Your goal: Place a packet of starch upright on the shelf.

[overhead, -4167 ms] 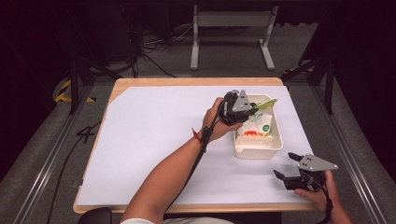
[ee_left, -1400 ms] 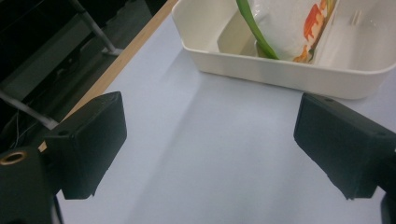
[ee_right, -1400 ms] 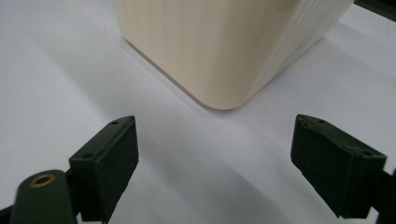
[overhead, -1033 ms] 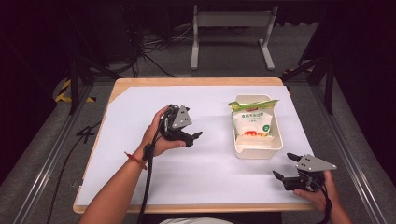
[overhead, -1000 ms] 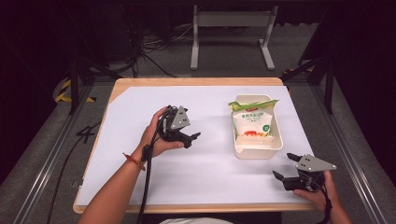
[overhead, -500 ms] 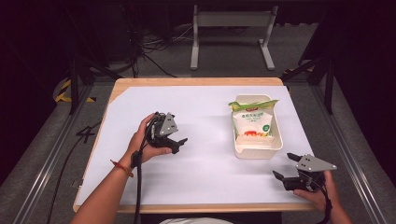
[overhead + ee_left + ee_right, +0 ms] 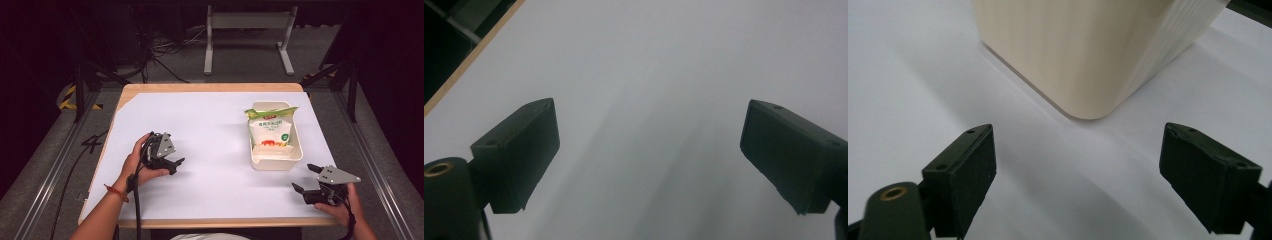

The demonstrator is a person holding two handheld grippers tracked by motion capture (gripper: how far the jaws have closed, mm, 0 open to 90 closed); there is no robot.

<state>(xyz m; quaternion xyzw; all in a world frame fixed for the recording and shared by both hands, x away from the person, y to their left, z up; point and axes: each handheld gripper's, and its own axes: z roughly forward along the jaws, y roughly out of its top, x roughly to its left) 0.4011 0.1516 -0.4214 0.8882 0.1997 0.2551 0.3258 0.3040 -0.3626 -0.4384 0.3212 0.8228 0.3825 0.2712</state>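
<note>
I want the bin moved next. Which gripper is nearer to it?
Right. The right gripper sits just beyond the cream bin's near corner; the left gripper is far across the table.

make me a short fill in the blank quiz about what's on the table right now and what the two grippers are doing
1. The white and green bag lies inside the cream ____.
2. The jaws of the left gripper stand ____, with nothing between them.
3. The right gripper sits near the table's ____ edge, apart from the bin.
4. The table is covered by a ____ sheet.

Missing words: bin; open; front; white
</note>
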